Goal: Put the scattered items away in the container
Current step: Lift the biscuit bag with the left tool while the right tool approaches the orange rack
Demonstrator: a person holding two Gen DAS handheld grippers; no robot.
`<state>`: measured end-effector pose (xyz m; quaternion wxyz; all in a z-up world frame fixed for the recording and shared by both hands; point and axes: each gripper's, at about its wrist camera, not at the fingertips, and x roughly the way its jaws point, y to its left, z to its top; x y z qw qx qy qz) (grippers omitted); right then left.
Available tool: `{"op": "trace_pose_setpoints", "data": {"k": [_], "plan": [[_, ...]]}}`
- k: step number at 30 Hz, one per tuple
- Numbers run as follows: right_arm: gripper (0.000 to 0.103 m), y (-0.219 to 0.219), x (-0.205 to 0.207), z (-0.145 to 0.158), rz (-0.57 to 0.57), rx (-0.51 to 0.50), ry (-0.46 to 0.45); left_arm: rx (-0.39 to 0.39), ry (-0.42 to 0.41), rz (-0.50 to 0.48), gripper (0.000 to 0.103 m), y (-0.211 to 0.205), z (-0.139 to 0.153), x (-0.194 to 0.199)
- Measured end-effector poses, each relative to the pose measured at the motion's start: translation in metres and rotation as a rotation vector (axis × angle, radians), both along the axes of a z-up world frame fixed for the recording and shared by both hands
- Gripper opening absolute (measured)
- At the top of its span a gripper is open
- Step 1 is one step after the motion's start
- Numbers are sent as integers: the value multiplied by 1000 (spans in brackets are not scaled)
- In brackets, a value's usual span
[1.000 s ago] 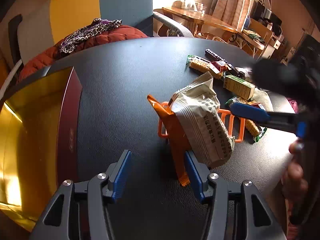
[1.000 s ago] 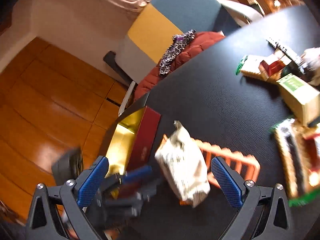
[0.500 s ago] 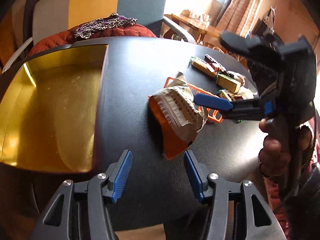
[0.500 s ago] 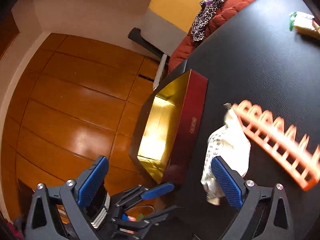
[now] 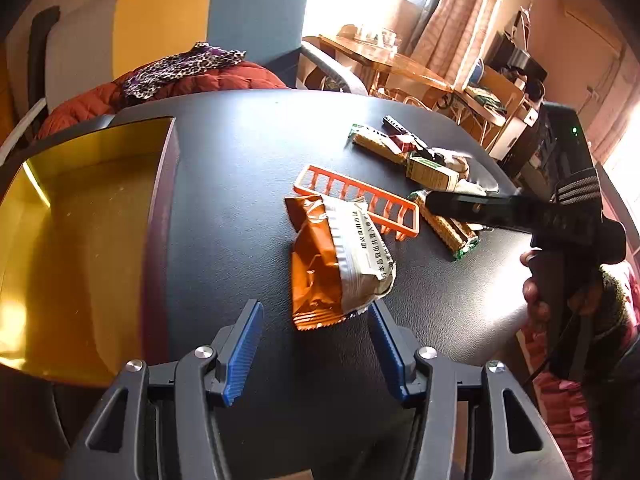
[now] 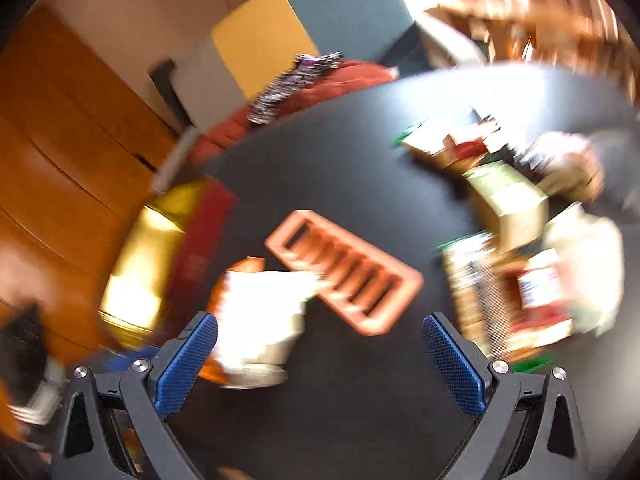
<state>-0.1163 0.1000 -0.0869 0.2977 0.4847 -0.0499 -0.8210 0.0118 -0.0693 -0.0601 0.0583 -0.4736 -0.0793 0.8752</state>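
Left wrist view shows our left claw (image 5: 316, 344) hanging with its jaws apart and nothing between the pads, low over the black counter (image 5: 248, 184). The snack bag (image 5: 340, 264) lies flat just ahead of the right pad, apart from it, its far end resting on the orange rack (image 5: 360, 200). We read this as a line-up for a grab: the jaws stand wide enough to take the bag. The gold box (image 5: 76, 240) sits open at the counter's left edge, near the bag, so a short carry should do. The remaining snacks (image 5: 432, 168) are heaped beyond the rack, well apart from the box. Our right claw (image 6: 320, 360) is open and empty too; its view is blurred, yet the bag (image 6: 260, 320) shows just beside its left pad and the rack (image 6: 344, 272) ahead. From the left view it reaches over the heap, likely placed there to take those items.
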Motion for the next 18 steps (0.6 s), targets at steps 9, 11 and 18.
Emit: {"op": "trace_pose_setpoints", "data": {"k": [9,11,18], "plan": [[101,-8,27,6,57,263,178,-4,7,-36,55,16,-6,-32],[101,-7,36,4,53,265,186,1,-4,-40,55,18,-8,-42],[101,24,60,-4,22,240,177,-35,-24,-58,58,27,-15,-65]]}}
